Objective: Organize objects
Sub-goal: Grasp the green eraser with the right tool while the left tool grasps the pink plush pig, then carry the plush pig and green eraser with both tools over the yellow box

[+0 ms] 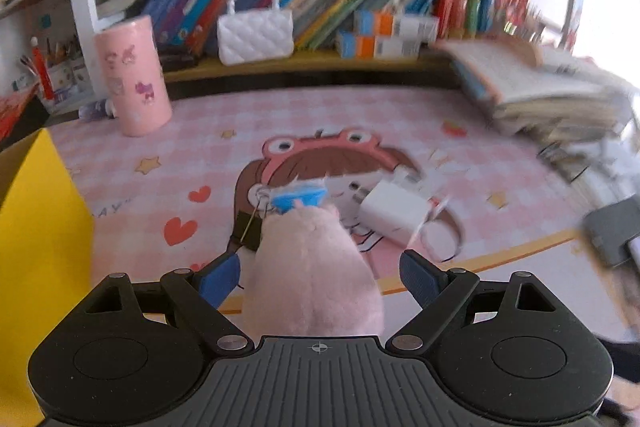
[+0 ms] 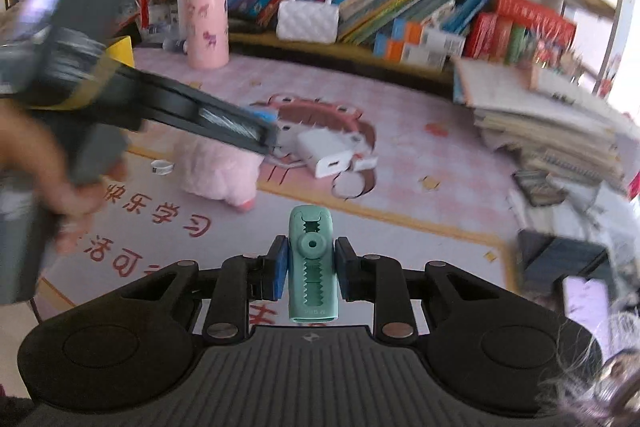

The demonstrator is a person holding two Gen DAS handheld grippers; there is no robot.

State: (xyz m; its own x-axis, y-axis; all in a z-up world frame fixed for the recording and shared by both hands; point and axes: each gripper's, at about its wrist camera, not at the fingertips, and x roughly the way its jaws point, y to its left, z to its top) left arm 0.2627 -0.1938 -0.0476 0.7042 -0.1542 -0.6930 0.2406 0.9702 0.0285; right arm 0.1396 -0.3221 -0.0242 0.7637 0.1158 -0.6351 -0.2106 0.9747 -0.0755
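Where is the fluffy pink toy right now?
The fluffy pink toy lies on the pink desk mat, between the open fingers of the left gripper, which are not squeezing it. The white charger lies just to its right.

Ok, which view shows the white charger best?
The right wrist view: the charger lies unblocked on the mat, port end showing. The left wrist view shows it too, blurrier, beside the pink plush.
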